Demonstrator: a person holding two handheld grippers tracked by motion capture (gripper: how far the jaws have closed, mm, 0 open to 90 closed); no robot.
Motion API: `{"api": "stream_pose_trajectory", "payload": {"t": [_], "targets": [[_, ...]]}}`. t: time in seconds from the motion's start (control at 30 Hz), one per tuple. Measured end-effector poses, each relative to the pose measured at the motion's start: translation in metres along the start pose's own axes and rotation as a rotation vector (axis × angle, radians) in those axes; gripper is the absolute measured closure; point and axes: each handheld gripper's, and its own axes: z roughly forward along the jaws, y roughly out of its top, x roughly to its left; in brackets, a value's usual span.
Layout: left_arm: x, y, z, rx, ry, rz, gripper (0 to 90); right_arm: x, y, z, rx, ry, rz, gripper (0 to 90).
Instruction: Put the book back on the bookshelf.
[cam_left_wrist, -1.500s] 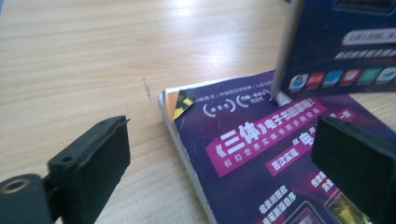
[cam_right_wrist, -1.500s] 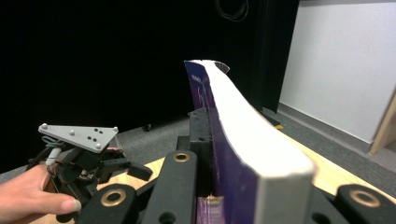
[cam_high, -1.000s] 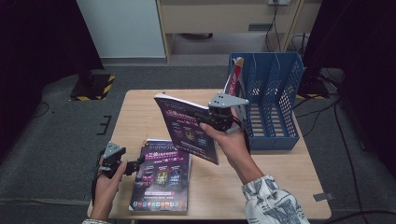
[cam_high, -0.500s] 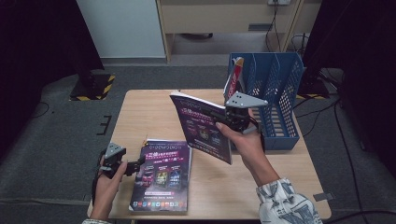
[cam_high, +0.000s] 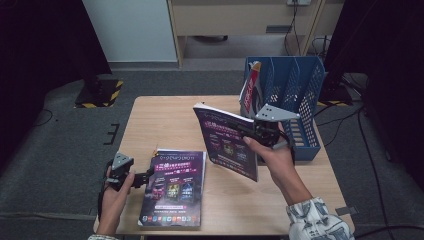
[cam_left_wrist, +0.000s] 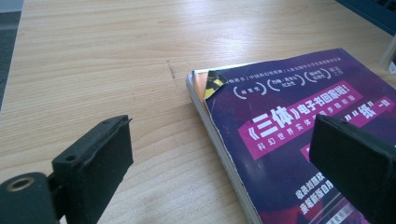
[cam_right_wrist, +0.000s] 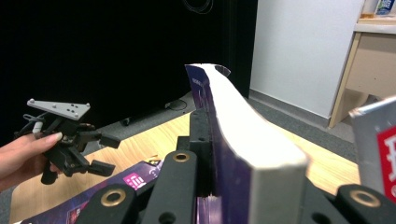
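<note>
Taking the blue file rack (cam_high: 295, 100) as landmark: far to its left, the left hand-held gripper (cam_high: 145, 176) rests wide open and empty beside a book (cam_high: 174, 187) flat on the counter (cam_high: 160, 120). Just left of the rack, the right hand-held gripper (cam_high: 245, 131) clamps a second book (cam_high: 227, 145), upright, its long axis tilted toward the rack's slots.

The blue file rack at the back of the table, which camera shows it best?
The high view: the blue file rack stands whole at the table's far right edge, slots and mesh walls plain. The left gripper view catches just a dark blue corner. In the right gripper view I cannot make it out for certain.
</note>
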Motion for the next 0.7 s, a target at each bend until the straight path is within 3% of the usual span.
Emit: {"api": "stream_pose_trajectory", "payload": {"t": [0.7], "targets": [[0.002,-0.001,0.0,0.003,0.013,-0.004,5.9,-0.011,-0.015,-0.033,-0.006,-0.024,0.022,82.6]]}}
